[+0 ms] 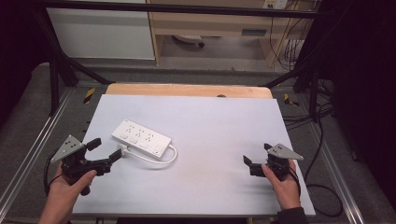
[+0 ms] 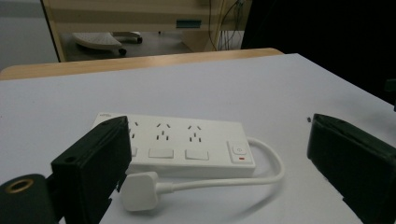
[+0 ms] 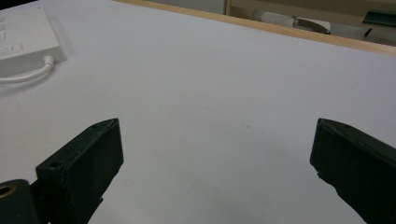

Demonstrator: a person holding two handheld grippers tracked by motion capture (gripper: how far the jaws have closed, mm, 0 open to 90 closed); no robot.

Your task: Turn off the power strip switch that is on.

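White rectangular plastic power strip (image 1: 141,138): smooth, slightly glossy casing. White plastic plug (image 2: 139,190) and white rubbery cord (image 2: 261,175): smooth, with a soft sheen. Pale grey table covering (image 1: 210,140): matt, even, sheet-like. Light wooden table edge (image 1: 187,90): smooth, satin finish. Black left gripper (image 1: 105,150) with blocky fingers (image 2: 95,170): matt, faintly grainy plastic, with a brass-coloured metal insert (image 2: 18,185). Black right gripper (image 1: 256,156) with fingers (image 3: 81,165) of the same dull plastic. Grey three-cornered plate (image 1: 67,148): flat, matt, metal-like.
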